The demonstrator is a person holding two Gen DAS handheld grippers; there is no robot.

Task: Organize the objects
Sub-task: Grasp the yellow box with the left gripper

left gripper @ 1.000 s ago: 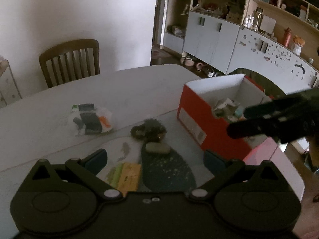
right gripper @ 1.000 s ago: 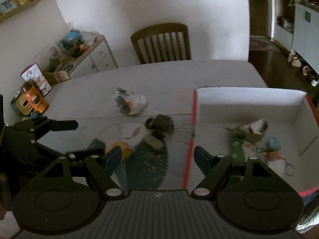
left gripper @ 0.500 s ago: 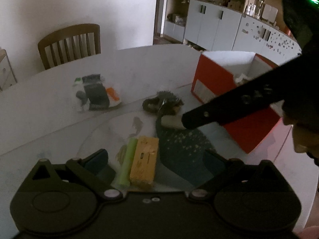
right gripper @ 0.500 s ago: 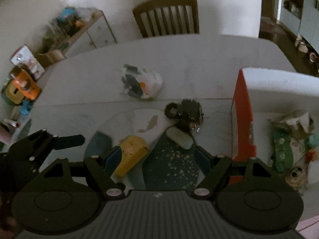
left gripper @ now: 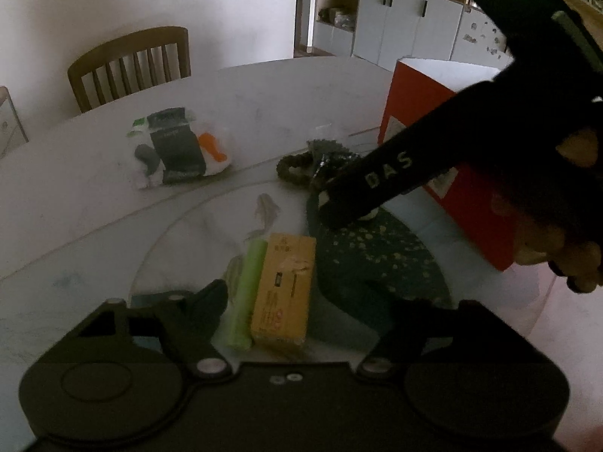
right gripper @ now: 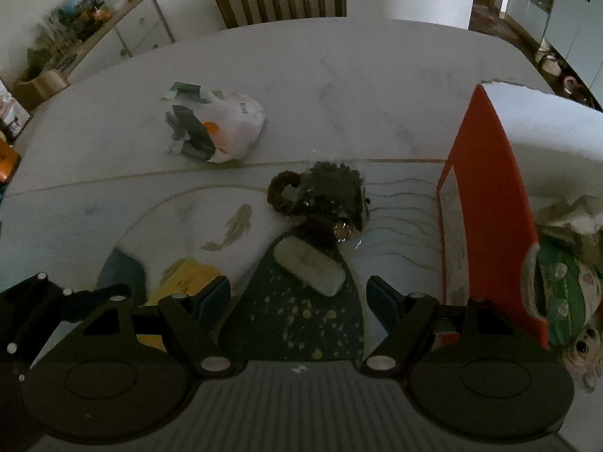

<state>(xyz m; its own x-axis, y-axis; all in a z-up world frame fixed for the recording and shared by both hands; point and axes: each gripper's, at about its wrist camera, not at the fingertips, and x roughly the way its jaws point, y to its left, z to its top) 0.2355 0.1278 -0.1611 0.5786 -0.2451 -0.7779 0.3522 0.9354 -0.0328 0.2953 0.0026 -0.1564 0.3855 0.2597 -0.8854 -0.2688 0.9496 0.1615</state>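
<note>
Yellow cardboard, flat on the table (left gripper: 94,226), with a green stick (left gripper: 247,293) lying along its left side, touching: the small box (left gripper: 283,290) and that stick now between the fingers of the left gripper (left gripper: 296,288). Lower over the pair than a second ago, when only their far ends showed past the gripper body. Jaws just closing in from their widest, yet not on anything: left fingertip just beside the stick, right fingertip with a clear gap to the box. Not gripping, then.

Over on the other side, no longer above the red carton (right gripper: 486,196) as a second ago, but swung across and down to the patterned centre of the table. Right gripper (right gripper: 297,282) wide, unchanged in width, framing a pale oblong bar (right gripper: 309,265) that lies on the dark speckled patch, touching neither finger. Just past the bar, a dark fuzzy bundle with a loop (right gripper: 328,196); further off, a crumpled plastic packet (right gripper: 215,128), well apart from both grippers.

Inside the carton, several things, among them something green-and-white at the near end.

Probably two pickups starting at once: box, perhaps with stick, for the left; bar for the right; both likely bound for the carton. Risk on the left of pinching stick and box together and having one slip.
</note>
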